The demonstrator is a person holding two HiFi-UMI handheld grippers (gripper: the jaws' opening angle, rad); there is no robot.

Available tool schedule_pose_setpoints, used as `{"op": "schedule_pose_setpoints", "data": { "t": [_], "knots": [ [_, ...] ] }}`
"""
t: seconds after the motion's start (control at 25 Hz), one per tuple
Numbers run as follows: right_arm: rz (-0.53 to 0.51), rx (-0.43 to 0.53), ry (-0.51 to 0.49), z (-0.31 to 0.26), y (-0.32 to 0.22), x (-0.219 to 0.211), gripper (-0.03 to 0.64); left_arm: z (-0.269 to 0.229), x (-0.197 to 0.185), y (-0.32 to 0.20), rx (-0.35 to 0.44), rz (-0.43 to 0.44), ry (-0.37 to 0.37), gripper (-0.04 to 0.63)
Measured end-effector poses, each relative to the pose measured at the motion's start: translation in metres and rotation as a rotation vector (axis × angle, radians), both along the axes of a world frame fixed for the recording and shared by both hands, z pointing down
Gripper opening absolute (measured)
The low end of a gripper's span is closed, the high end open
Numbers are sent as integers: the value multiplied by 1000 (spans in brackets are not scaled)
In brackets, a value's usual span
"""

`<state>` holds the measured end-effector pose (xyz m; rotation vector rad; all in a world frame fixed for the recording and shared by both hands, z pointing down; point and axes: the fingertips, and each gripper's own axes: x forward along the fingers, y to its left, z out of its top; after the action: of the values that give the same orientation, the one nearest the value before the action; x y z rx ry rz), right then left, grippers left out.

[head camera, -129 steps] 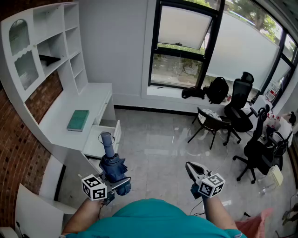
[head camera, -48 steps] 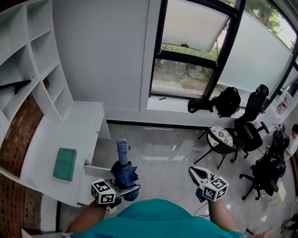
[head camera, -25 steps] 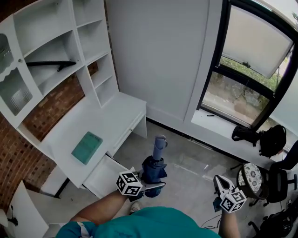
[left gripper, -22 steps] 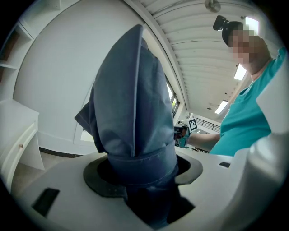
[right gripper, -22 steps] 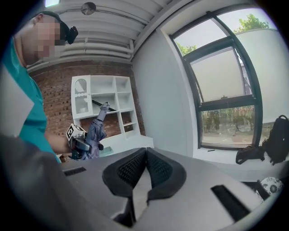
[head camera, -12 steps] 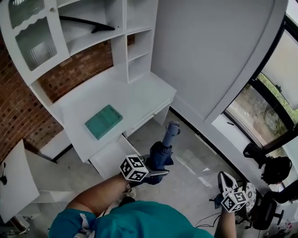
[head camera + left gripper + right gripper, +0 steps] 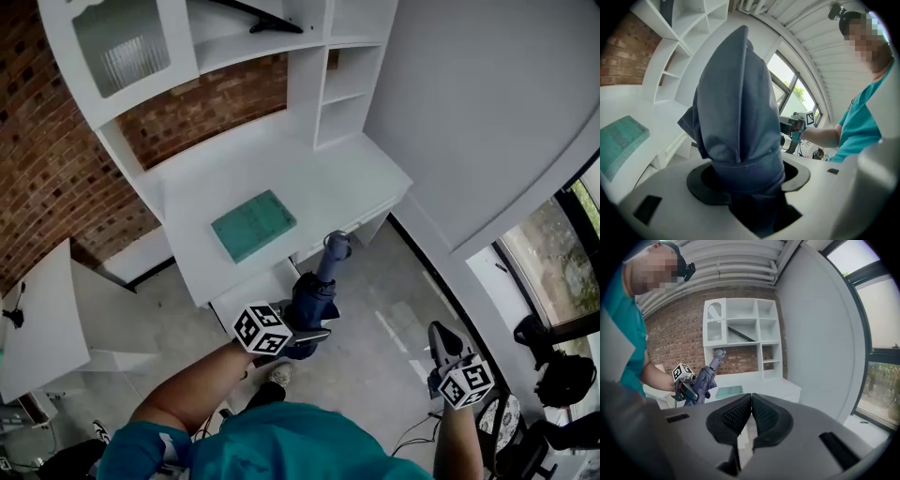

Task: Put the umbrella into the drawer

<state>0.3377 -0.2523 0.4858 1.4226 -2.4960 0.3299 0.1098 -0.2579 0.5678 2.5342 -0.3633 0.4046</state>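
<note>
The folded blue umbrella point(image 7: 315, 298) is held clamped in the left gripper point(image 7: 302, 336), its handle raised, while the right gripper point(image 7: 441, 337) is kept closed on nothing. The umbrella is carried in the air just beside the open drawer point(image 7: 246, 298). Beyond, a green book point(image 7: 253, 225) is laid on the white tabletop point(image 7: 323, 178), under white shelves point(image 7: 352, 56).

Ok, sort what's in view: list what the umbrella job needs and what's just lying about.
Job: blue umbrella, clamped in the left gripper; open drawer under the desk.
Lying about: teal book on the desk; black hanger on a shelf; right gripper, fingers shut, empty.
</note>
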Motion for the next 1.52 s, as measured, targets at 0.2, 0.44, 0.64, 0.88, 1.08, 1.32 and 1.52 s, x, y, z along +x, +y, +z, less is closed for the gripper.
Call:
{"op": "schedule_pose_setpoints", "data": {
  "t": [0.2,0.44,0.64,0.88,1.08,1.32,1.52],
  "knots": [
    [-129,-18,26,23,-39,-71,23,34,-52,-15,-19,-67,-74,285],
    [-235,-62,45,58,-73,-139,23,90,-99,-26,-114,-137,-149,285],
    [-297,-111,57,90,-90,-186,23,146,-131,-26,-222,-171,-234,285],
    [-337,-148,69,119,-111,-224,23,202,-150,-13,-321,-146,-314,284],
    [-354,-181,81,140,-115,-241,23,241,-152,-8,-399,-130,-362,285],
    [-354,-217,104,162,-112,-244,23,285,-149,-1,-554,-127,-377,285],
    [-343,-237,118,175,-109,-237,23,317,-147,6,-625,-121,-425,285]
  ]
}}
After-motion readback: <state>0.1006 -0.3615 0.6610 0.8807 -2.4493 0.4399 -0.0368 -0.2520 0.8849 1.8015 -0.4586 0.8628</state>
